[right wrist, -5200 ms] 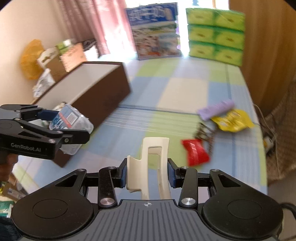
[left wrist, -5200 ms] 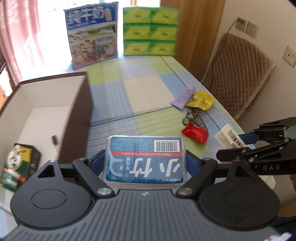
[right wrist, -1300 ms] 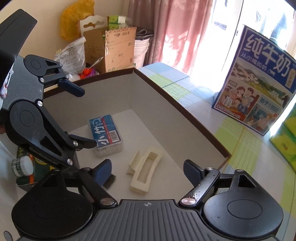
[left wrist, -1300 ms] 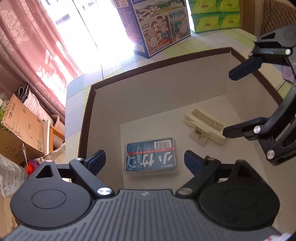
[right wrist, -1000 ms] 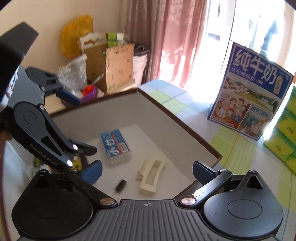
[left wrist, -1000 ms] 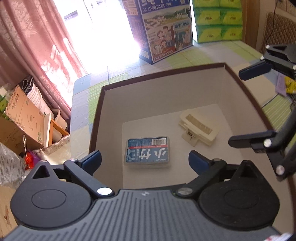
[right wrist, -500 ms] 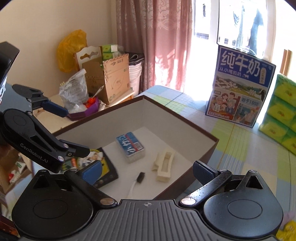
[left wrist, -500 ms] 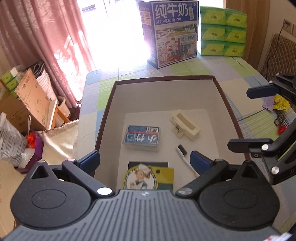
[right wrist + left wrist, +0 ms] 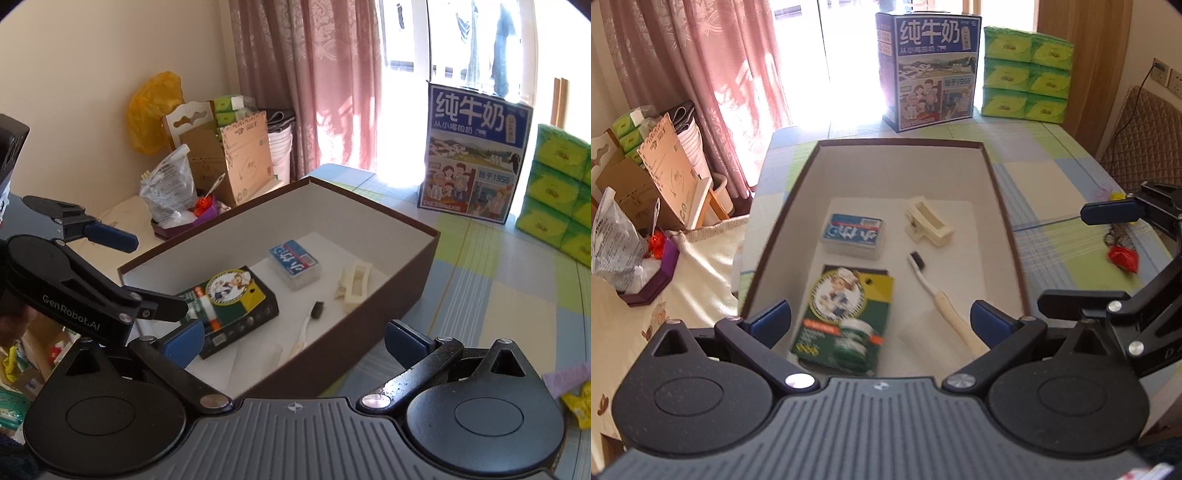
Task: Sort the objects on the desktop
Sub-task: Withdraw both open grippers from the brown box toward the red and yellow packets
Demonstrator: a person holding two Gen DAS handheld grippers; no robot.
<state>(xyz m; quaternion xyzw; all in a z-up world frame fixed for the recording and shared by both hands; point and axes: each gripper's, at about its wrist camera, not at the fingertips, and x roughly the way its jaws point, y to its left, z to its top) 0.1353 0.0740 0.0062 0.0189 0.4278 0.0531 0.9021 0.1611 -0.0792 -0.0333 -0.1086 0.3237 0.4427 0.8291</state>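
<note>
A brown box (image 9: 1006,221) with a white inside (image 9: 428,254) holds a blue floss case (image 9: 854,233) (image 9: 294,262), a cream hair clip (image 9: 928,226) (image 9: 354,282), a toothbrush (image 9: 938,291) (image 9: 306,325) and a green-yellow package (image 9: 844,319) (image 9: 229,295). My left gripper (image 9: 881,319) is open and empty above the box's near end. My right gripper (image 9: 293,338) is open and empty above the box's right side. On the table right of the box lie a red wrapper (image 9: 1123,258), a dark hair comb (image 9: 1117,238), a purple packet (image 9: 567,376) and a yellow packet (image 9: 580,404).
A blue milk carton (image 9: 929,70) (image 9: 476,155) and stacked green tissue packs (image 9: 1027,74) (image 9: 561,192) stand at the table's far end. Cardboard boxes (image 9: 646,177), bags and a pink curtain (image 9: 306,85) are off the table's left. A padded chair (image 9: 1141,140) is at the right.
Both grippers let go of the floss case and the hair clip in the box, then rose and drew back. More of the box's contents and the table show now.
</note>
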